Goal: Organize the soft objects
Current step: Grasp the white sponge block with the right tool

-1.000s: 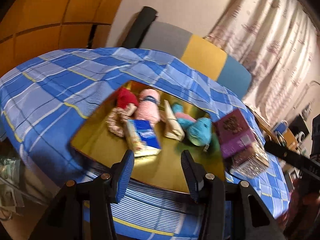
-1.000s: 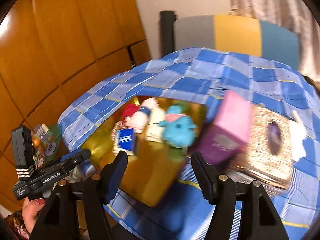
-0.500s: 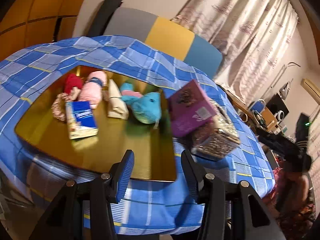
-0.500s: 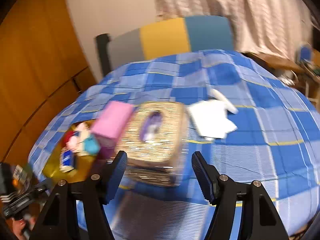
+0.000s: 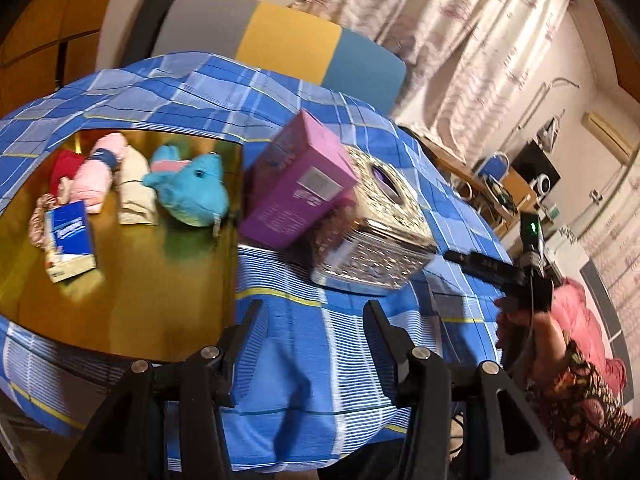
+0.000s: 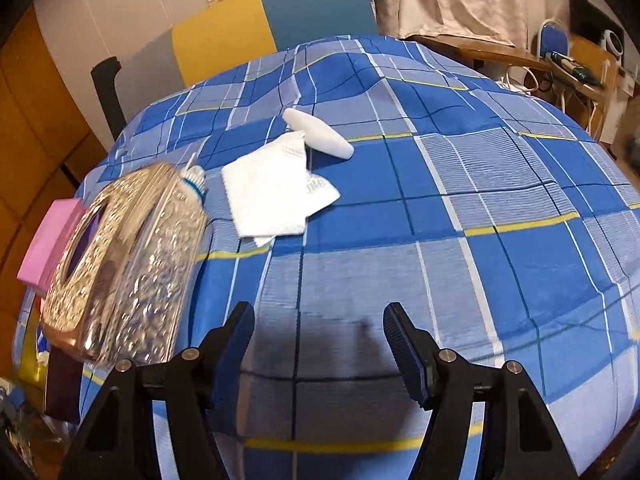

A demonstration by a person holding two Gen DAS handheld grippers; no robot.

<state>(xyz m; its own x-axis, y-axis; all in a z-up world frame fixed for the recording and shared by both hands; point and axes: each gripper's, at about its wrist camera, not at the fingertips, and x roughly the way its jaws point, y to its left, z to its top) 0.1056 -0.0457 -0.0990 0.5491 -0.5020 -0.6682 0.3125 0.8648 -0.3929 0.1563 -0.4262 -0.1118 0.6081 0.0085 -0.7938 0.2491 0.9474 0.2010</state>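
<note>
Both the left gripper point(image 5: 312, 334) and the right gripper point(image 6: 318, 340) had black angular arms with silver round screws and ribbed blue finger pads point(image 6: 406, 354). A dark floral-patterned sleeve point(image 5: 576, 392) covered the person's right arm.

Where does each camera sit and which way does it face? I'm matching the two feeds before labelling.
Left wrist: on the left gripper, angled down over the near table edge at the gold tray of soft toys, the purple box and the glittery tissue box; its own open fingers show, plus the person's other hand with the right gripper.
Right wrist: on the right gripper, angled down at the blue plaid cloth and white tissue; only its open fingers show.
Shared: the tissue box, purple box, cloth and the chair.
</note>
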